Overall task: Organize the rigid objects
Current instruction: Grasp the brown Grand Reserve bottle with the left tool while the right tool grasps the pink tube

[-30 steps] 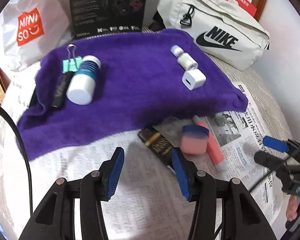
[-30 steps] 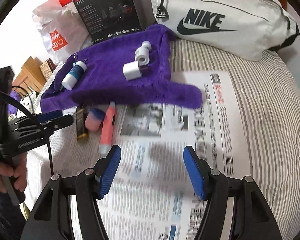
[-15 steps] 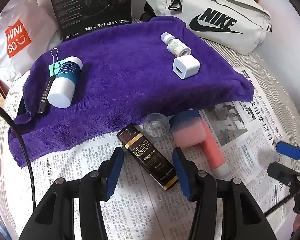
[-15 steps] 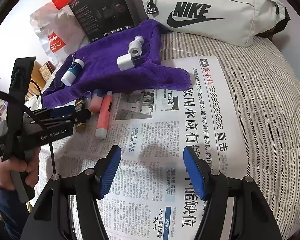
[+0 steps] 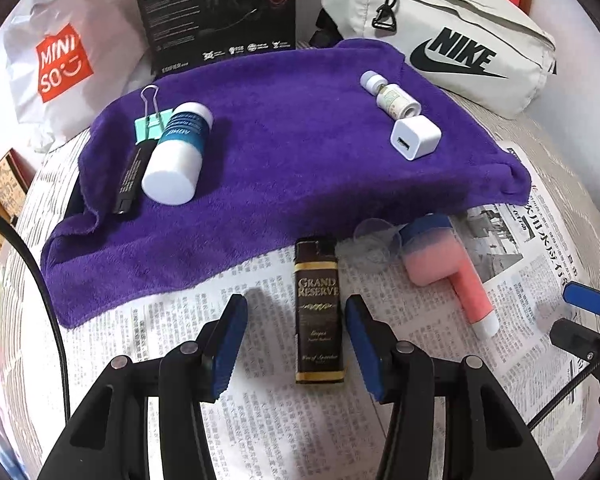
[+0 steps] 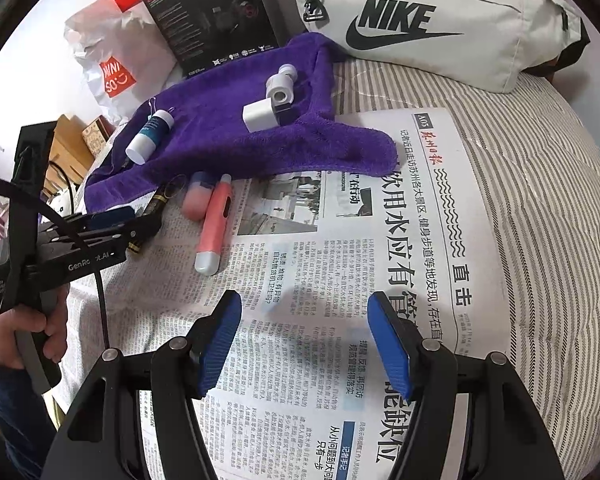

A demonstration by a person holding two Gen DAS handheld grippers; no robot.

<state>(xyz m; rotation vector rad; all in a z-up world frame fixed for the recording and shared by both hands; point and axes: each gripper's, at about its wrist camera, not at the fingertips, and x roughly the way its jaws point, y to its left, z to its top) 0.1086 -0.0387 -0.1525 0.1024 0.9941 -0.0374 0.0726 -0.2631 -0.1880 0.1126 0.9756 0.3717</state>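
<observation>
My left gripper (image 5: 296, 336) is open, its jaws on either side of a dark "Grand Reserve" lighter (image 5: 319, 312) lying on the newspaper, not touching it. Right of it lie a clear small cup (image 5: 373, 240), a pink and blue bottle (image 5: 429, 254) and a pink tube (image 5: 473, 300). On the purple towel (image 5: 284, 160) lie a white and teal bottle (image 5: 178, 156), a green binder clip (image 5: 148, 120), a black stick (image 5: 130, 178), a small vial (image 5: 391, 94) and a white charger cube (image 5: 415, 137). My right gripper (image 6: 303, 340) is open and empty over newspaper (image 6: 339, 280).
A white Nike bag (image 5: 451, 36), a black box (image 5: 216, 8) and a Miniso bag (image 5: 60, 60) stand behind the towel. The striped bedding (image 6: 547, 200) lies to the right. The left gripper shows in the right wrist view (image 6: 112, 228).
My left gripper has moved forward and turned, so the lighter now lies between its jaws. My right gripper has drifted slightly; its jaws stay open.
</observation>
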